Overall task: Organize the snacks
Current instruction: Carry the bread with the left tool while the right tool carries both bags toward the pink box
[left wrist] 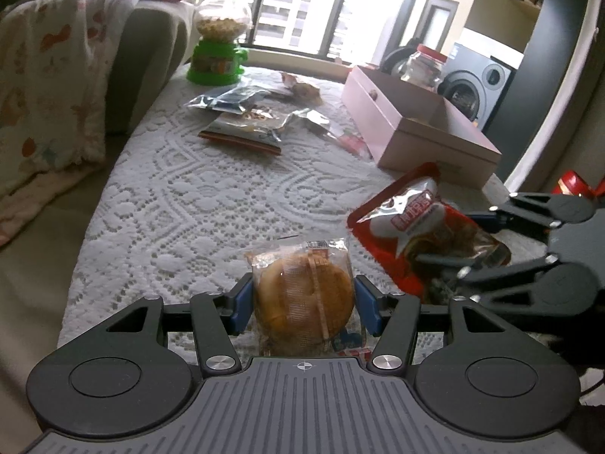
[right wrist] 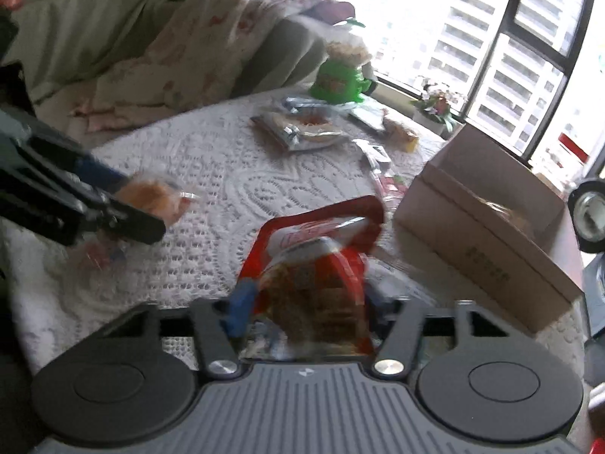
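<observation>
- Left wrist view: left gripper [left wrist: 302, 304] pitched down toward the lace tablecloth [left wrist: 196, 204], blue pads clamped on both sides of a wrapped round cake [left wrist: 302, 295], which stands upright between them at 6 o'clock.
- Right gripper [left wrist: 450, 268] enters from 3 o'clock, fingers grasping a red snack pouch [left wrist: 416, 234], pouch tilted, just beside the cake.
- Pink open box [left wrist: 416, 121] at 1–2 o'clock; loose snack packets [left wrist: 245, 125] at 12; green candy dispenser [left wrist: 219, 41] at 11, far end of table.
- Right wrist view, blurred: right gripper [right wrist: 302, 310] angled down, jaws pinching the red snack pouch [right wrist: 314, 265], which sticks up at 6 o'clock.
- Left gripper [right wrist: 124, 204] at 9 o'clock, gripping the wrapped round cake [right wrist: 151, 196].
- Box [right wrist: 484, 227] at 3 o'clock, near the pouch; snack packets [right wrist: 302, 128] at 12.
</observation>
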Demonstrator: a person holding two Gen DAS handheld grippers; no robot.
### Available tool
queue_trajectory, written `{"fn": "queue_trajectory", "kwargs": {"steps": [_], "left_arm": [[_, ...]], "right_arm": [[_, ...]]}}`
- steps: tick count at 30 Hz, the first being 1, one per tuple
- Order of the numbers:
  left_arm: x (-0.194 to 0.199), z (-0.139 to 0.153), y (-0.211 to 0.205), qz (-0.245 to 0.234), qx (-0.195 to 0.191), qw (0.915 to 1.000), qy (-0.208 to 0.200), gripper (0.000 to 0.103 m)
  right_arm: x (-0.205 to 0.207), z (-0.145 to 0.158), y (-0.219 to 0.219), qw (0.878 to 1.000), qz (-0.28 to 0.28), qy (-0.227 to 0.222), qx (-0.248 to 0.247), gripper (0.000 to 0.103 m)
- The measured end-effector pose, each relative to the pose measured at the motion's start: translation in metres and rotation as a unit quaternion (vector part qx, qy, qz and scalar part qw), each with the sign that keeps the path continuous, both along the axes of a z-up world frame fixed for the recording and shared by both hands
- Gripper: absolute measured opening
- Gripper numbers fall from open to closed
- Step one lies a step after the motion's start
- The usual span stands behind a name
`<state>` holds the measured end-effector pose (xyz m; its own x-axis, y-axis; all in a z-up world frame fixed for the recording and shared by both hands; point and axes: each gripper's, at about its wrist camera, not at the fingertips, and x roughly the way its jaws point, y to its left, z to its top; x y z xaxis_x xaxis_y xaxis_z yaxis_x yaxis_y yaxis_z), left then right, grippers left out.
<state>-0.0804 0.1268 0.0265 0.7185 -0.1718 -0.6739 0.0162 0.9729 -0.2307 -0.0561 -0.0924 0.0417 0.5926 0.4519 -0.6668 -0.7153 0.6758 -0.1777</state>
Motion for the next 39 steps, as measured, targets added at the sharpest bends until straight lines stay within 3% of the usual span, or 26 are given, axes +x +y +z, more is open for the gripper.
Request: {"fn": "queue_trajectory", "kwargs": {"steps": [6, 11, 19, 24, 30, 35, 39], "left_arm": [[0.000, 0.002, -0.012, -0.022, 0.002, 0.9998, 0.001, 0.062], [0.007, 0.003, -0.031, -0.049, 0.007, 0.9987, 0.007, 0.061], [0.022, 0.004, -0.071, -0.125, 0.005, 0.9921, 0.011, 0.061], [0.042, 0.002, -0.087, -0.144, -0.003, 0.9894, 0.019, 0.061], [0.050, 0.005, -0.101, -0.155, 0.017, 0.9871, 0.039, 0.061], [0.055, 0.025, -0.099, -0.163, -0.016, 0.9862, 0.023, 0.061], [0.076, 0.064, -0.098, -0.159, -0.004, 0.9870, -0.022, 0.061]], "right_arm": [[-0.012, 0.010, -0.026, 1.000, -0.020, 0.000, 0.008, 0.039], [-0.023, 0.020, -0.053, 0.999, -0.044, 0.001, 0.024, 0.019], [-0.011, 0.019, -0.109, 0.987, -0.121, 0.038, 0.095, 0.018], [-0.002, 0.012, -0.111, 0.981, -0.142, 0.050, 0.126, 0.018], [-0.002, 0.022, -0.113, 0.977, -0.144, 0.039, 0.154, 0.018], [0.001, 0.042, -0.121, 0.974, -0.135, 0.043, 0.179, 0.017], [0.011, 0.068, -0.128, 0.972, -0.136, 0.031, 0.187, 0.017]]}}
